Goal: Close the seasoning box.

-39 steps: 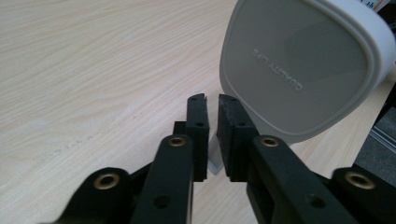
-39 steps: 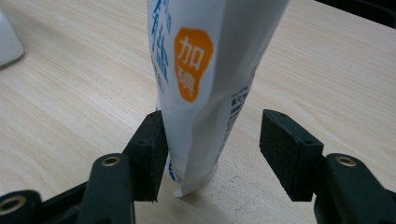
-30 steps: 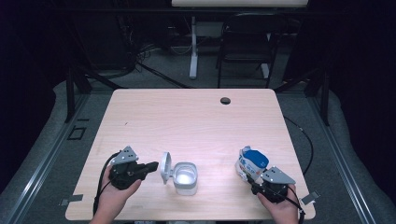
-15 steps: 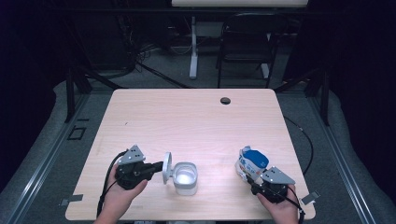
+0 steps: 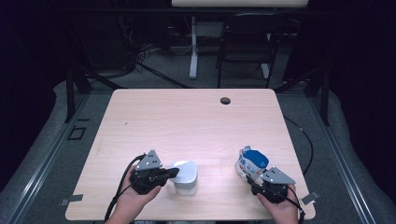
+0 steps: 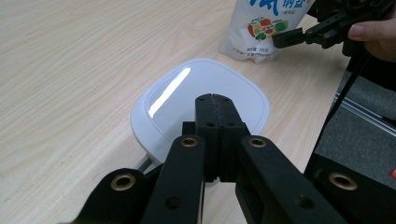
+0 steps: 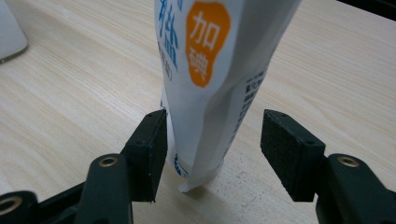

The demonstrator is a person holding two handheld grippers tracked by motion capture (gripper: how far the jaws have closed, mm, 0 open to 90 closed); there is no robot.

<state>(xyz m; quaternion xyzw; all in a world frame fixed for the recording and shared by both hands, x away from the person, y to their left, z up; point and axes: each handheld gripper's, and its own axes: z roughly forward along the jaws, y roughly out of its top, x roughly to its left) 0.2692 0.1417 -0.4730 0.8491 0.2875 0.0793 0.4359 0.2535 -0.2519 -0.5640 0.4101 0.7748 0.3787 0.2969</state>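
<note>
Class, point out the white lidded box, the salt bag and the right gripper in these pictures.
white lidded box (image 6: 187, 100), left gripper view, on its glossy lid.
salt bag (image 7: 210, 70), right gripper view, on its printed front.
right gripper (image 7: 212, 154), right gripper view, midway between its fingertips.

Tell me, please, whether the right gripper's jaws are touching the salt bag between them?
Partly touching. In the right gripper view, one pad rests against the salt bag, while a clear gap separates the bag from the other pad; the right gripper is open.
</note>
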